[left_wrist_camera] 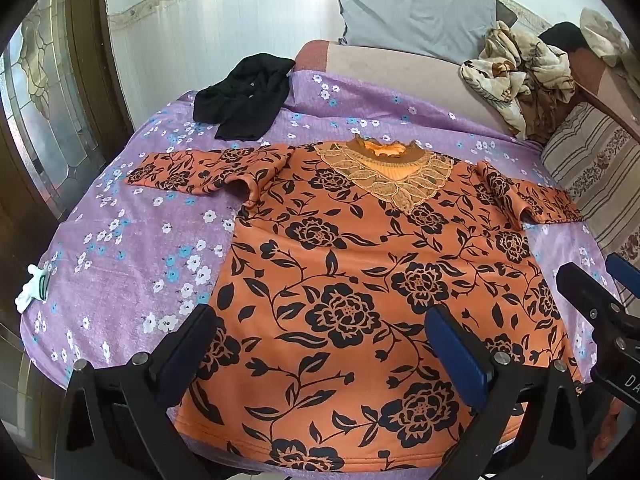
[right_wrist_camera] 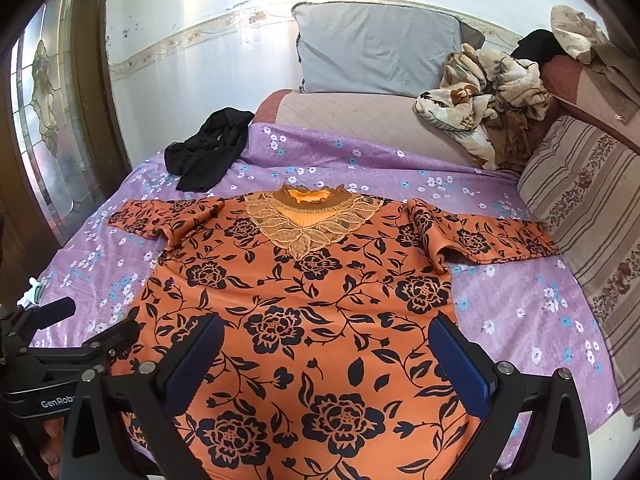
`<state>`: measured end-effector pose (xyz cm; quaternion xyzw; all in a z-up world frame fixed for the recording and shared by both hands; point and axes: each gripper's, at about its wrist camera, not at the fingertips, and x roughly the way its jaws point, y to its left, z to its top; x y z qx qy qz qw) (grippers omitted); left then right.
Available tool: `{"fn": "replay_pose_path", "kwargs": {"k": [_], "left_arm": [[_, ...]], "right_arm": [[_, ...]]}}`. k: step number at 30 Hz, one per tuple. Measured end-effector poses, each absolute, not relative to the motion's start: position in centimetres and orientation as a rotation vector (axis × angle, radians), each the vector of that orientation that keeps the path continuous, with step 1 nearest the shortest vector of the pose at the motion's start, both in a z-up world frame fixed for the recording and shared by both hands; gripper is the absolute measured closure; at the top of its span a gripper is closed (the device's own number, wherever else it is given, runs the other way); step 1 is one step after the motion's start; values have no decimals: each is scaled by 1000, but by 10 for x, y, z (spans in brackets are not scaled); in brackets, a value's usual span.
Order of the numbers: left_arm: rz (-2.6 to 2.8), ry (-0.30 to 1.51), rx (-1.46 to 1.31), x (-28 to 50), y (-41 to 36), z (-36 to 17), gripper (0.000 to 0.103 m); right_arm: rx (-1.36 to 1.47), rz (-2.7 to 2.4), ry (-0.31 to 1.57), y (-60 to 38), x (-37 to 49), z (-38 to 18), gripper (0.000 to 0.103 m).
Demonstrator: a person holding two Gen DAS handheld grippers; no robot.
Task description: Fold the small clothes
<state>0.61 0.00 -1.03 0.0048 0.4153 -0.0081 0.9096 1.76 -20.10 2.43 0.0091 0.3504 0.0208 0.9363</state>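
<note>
An orange top with black flowers and a lace collar (left_wrist_camera: 352,264) lies flat, face up, on the purple flowered sheet (left_wrist_camera: 120,248), sleeves spread to both sides. It also shows in the right wrist view (right_wrist_camera: 304,312). My left gripper (left_wrist_camera: 320,344) is open and empty, hovering over the lower left part of the top near its hem. My right gripper (right_wrist_camera: 324,356) is open and empty over the lower right part. The right gripper shows at the right edge of the left wrist view (left_wrist_camera: 604,304). The left gripper shows at the left edge of the right wrist view (right_wrist_camera: 76,340).
A crumpled black garment (left_wrist_camera: 244,96) lies at the far left of the sheet. A grey pillow (left_wrist_camera: 412,8) and a heap of floral fabric (left_wrist_camera: 516,76) sit at the back. A striped cushion (right_wrist_camera: 584,208) lines the right side. A door (left_wrist_camera: 44,120) stands left.
</note>
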Motion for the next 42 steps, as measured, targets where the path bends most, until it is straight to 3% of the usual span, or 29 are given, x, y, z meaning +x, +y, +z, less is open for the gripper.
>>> {"fn": "replay_pose_path", "kwargs": {"k": [42], "left_arm": [[2,911,39,24,-9,-31,0]], "right_arm": [[73,72,749,-208,32,-2,0]]}}
